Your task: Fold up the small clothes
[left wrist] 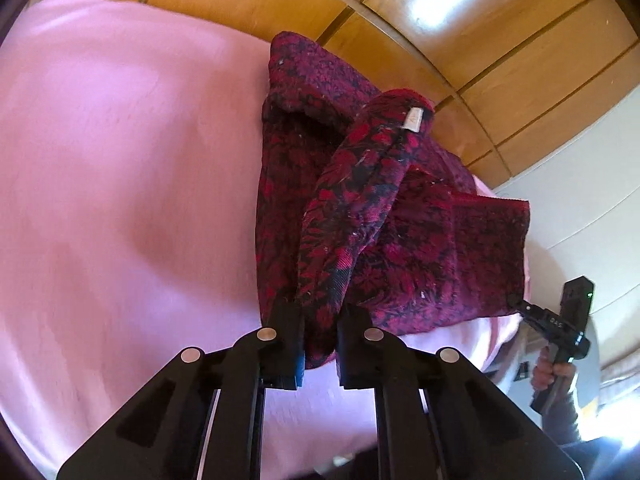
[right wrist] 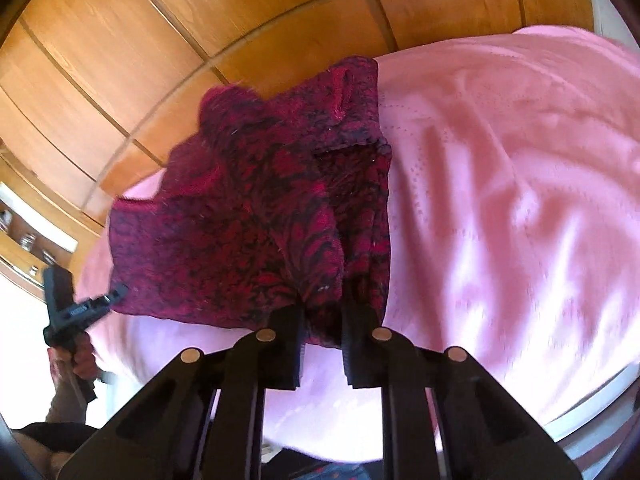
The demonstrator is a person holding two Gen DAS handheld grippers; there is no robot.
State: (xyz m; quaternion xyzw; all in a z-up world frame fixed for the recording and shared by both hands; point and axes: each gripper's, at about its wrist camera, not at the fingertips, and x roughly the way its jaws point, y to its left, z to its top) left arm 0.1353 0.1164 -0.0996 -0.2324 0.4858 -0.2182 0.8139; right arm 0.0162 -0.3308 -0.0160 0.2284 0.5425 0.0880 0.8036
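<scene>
Both grippers, left [left wrist: 320, 344] and right [right wrist: 322, 350], pinch the red patterned garment [left wrist: 400, 240] ahead of their jaws; next we carry its near edge over the pink bedspread [left wrist: 120, 160].

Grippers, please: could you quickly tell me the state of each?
Left gripper: shut on the red patterned garment.
Right gripper: shut on the same garment.
</scene>
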